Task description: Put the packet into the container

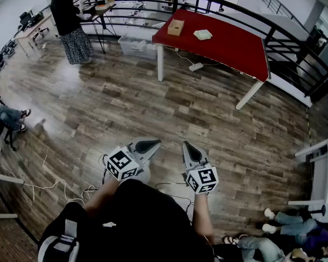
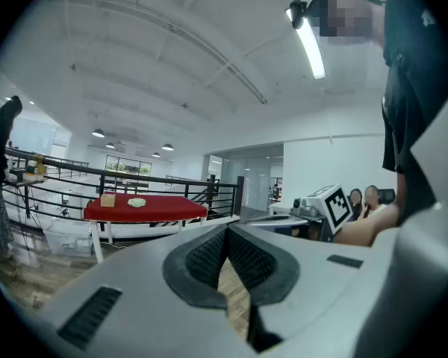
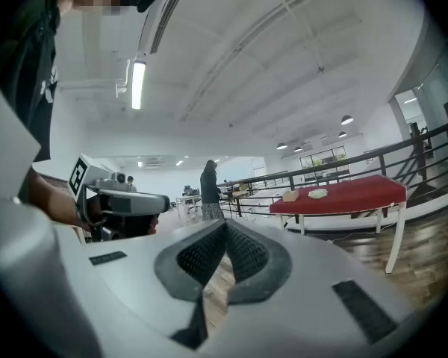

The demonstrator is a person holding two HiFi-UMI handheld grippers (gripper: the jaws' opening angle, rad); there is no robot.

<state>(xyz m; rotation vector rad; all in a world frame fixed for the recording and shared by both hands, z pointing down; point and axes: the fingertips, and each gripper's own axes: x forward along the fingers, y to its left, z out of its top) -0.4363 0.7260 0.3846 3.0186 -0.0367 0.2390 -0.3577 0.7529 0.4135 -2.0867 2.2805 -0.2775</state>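
Observation:
A pale greenish packet (image 1: 203,34) lies on the red table (image 1: 229,48) far ahead, with a small open brown box, the container (image 1: 175,27), to its left. Both show small in the left gripper view, packet (image 2: 137,202) and container (image 2: 108,199), and in the right gripper view, packet (image 3: 318,193) and container (image 3: 290,196). My left gripper (image 1: 151,144) and right gripper (image 1: 187,148) are held out over the wooden floor, well short of the table. Both are shut with nothing between the jaws, which meet at the tips (image 2: 227,233) (image 3: 225,225).
A black railing (image 1: 218,4) curves behind the red table. A person in a long skirt (image 1: 71,26) stands at a desk far left. A clear plastic bin (image 1: 138,45) sits beside the table leg. Seated people's legs (image 1: 284,228) are at lower right; cables (image 1: 49,187) trail on the floor.

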